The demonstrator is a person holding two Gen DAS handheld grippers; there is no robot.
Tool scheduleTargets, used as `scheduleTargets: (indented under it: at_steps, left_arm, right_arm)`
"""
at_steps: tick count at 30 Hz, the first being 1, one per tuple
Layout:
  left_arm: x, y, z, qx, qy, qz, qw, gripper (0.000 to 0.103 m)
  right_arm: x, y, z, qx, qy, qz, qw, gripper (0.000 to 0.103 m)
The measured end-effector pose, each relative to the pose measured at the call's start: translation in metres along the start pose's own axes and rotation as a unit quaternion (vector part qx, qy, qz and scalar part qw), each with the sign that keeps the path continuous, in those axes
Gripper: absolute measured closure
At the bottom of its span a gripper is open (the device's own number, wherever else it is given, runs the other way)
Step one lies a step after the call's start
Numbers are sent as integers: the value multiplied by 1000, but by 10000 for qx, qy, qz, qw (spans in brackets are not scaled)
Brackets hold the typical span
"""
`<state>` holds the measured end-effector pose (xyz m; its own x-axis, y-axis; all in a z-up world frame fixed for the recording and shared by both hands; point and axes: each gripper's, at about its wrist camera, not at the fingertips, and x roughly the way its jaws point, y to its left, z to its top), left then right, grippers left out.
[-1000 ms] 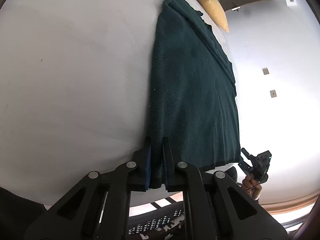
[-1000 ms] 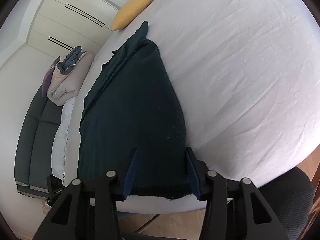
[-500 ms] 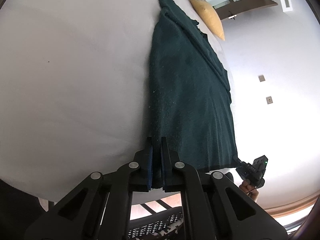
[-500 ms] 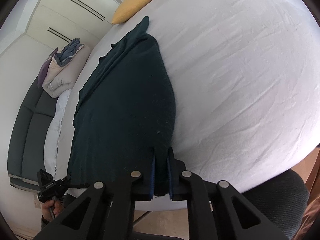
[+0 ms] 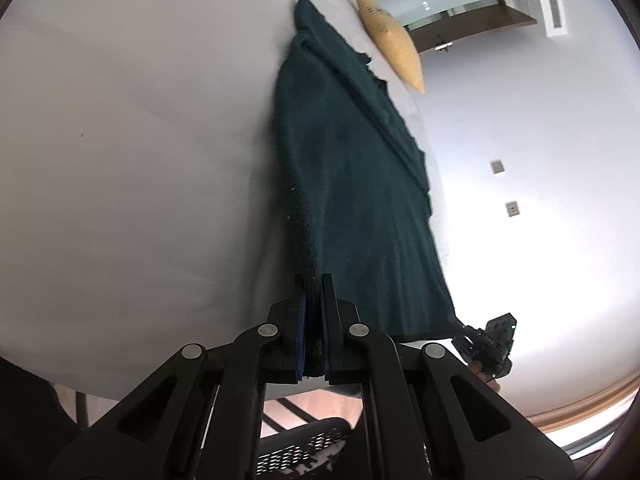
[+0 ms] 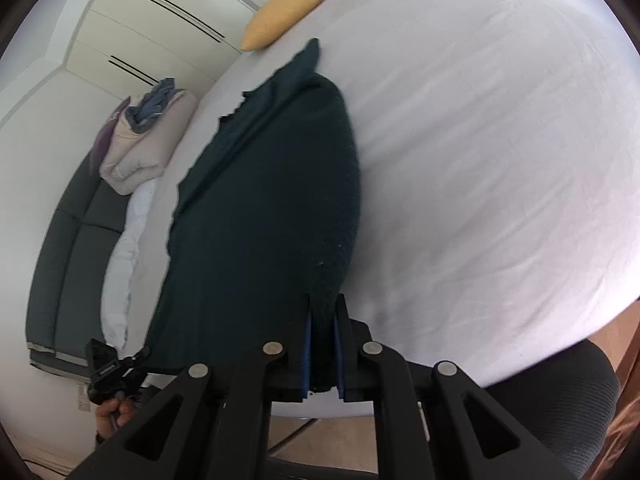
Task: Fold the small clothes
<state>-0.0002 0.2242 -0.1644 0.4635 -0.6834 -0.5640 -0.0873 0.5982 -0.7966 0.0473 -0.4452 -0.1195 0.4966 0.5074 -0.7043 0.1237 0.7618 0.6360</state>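
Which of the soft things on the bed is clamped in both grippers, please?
The dark green garment: the right gripper and left gripper pinch its near corners. The yellow pillow lies untouched.

Left gripper [image 5: 313, 280] clamped on the near corner of a dark green garment [image 5: 348, 184], cloth pinched btw the blue-padded fingers [image 5: 301, 320]. Garment lies lengthwise on a white bed [image 5: 132, 152], running away from the cam twd a yellow pillow [image 5: 394, 40] at the far end; its far tip ends just beside the pillow. At the garment's other near corner, right gripper [image 5: 486, 340] touches the hem, small & dark, jaw state unclear. Below the bed edge: a black mesh chair [image 5: 304, 448] & light floor w/ wood trim.
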Motion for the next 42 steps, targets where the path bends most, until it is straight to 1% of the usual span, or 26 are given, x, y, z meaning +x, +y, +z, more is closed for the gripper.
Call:
scheduleTargets:
  at_steps: [6,10,13,16,19,23,27,29,33,37,42]
  left_arm:
    - [-9,-9,10,-122,-163,-470,9987,99]
    - [-16,-20,19,-83,-304,-604,9977,99]
    - [-21,-27,26,-24,-422,-626,9971,99]
    - [-23,-34,34,14,-486,-664,9966,99]
    - [-23,-37,42,-77,-493,-864,9950,99]
    - [-24,-48,54,-28,-546,-1006,9934,99]
    - [-23,-59,73,32,-602,-1079,9923,99]
    - [-23,-63,84,72,-638,-1083,9920,99]
    - [-15,-72,115,166,-710,-1053,9918,99]
    - [-3,-80,150,235,-754,-993,9919,99]
    - [18,-87,204,194,-845,-952,9917,99]
  right_arm:
    - [-9,10,13,173,-149,532,9983,93]
    - [-10,18,20,151,-204,585,9980,93]
    - [-10,24,25,109,-271,535,9981,94]
    - [-8,27,32,122,-305,577,9978,94]
    - [-5,34,38,47,-271,655,9975,94]
    - [-3,39,47,87,-278,900,9955,94]
    - [1,49,62,32,-314,1002,9945,94]
    - [6,56,74,-23,-323,1065,9938,94]
    - [17,70,102,-170,-317,1118,9931,94]
    - [37,81,141,-201,-314,1211,9919,94]
    - [68,84,193,-139,-361,1142,9927,94]
